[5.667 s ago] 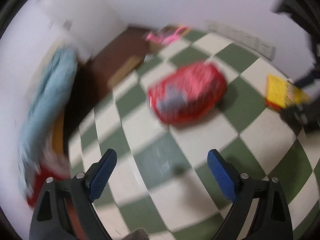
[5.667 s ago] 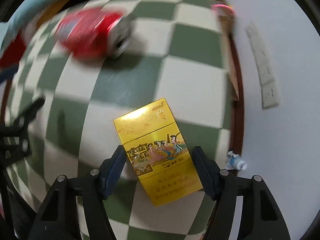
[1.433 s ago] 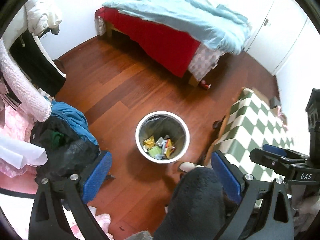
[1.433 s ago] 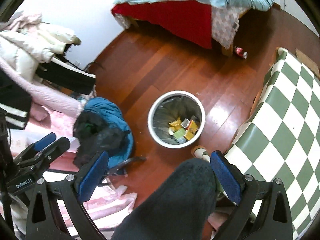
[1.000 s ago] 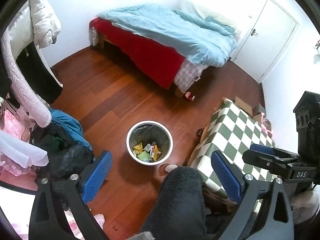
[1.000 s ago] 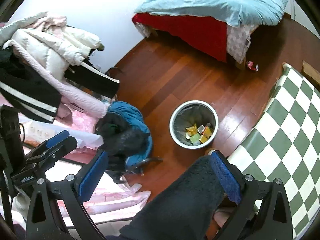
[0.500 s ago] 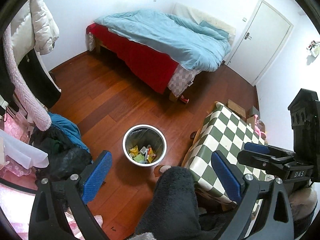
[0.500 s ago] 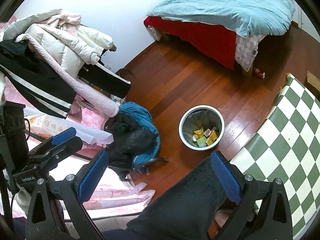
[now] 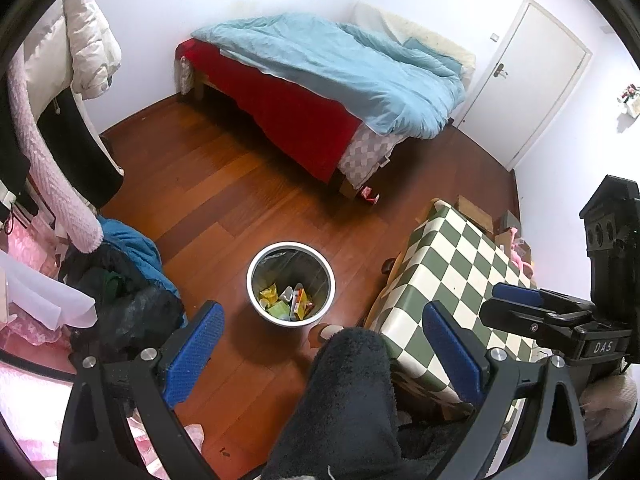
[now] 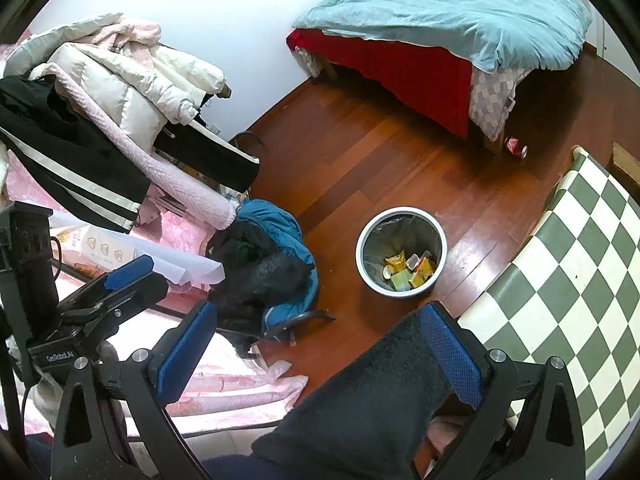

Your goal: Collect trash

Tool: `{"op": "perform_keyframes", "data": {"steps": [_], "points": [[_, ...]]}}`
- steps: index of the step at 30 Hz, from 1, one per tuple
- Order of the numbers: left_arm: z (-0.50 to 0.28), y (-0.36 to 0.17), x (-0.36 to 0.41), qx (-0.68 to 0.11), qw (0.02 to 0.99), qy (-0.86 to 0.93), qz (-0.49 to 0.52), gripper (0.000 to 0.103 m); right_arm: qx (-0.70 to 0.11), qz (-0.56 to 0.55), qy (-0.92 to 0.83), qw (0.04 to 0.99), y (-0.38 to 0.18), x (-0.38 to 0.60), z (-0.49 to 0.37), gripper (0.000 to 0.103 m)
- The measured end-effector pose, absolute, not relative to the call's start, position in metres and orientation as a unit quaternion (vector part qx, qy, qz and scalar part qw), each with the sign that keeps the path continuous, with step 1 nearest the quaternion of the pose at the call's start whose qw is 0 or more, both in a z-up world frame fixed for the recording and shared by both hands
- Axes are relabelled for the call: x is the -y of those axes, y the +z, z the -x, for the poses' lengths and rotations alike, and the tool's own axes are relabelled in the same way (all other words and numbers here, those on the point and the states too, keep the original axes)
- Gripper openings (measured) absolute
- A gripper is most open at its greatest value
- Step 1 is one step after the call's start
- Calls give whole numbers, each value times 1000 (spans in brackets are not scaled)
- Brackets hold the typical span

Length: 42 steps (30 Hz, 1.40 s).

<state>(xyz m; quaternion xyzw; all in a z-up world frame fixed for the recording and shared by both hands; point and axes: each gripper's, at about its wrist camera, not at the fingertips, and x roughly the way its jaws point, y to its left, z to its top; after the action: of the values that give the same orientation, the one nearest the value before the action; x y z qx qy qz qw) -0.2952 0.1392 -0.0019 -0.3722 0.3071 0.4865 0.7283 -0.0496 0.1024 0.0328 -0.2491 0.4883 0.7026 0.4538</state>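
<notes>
From the left wrist view, the left gripper (image 9: 322,344) is held high over the room, its blue fingers (image 9: 192,350) wide open with nothing in them. The bin (image 9: 291,283) stands on the wood floor just past the near left corner of the checkered desk (image 9: 452,280), and the trash (image 9: 286,302) lies at its bottom. The right gripper (image 9: 516,308) shows at the right edge, over the desk. A red can (image 9: 370,195) lies on the floor by the foot of the bed (image 9: 320,92) — I think that is the next thing to collect.

From the right wrist view, the right gripper (image 10: 318,348) is open and empty too. To do this well, I would go down low, put the open fingers on both sides of the can, close, then carry it over the bin.

The bin looks smaller than a moment ago, and more of the room shows — both grippers have gone up.
</notes>
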Motion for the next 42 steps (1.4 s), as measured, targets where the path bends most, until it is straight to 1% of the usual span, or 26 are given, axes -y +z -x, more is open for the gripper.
{"op": "perform_keyframes", "data": {"steps": [17, 42], "points": [[294, -12, -143, -320, 720, 478, 387, 101, -496, 260, 698, 446, 26, -107, 52, 103], [299, -8, -146, -315, 724, 480, 384, 101, -494, 270, 700, 439, 26, -109, 57, 103]]}}
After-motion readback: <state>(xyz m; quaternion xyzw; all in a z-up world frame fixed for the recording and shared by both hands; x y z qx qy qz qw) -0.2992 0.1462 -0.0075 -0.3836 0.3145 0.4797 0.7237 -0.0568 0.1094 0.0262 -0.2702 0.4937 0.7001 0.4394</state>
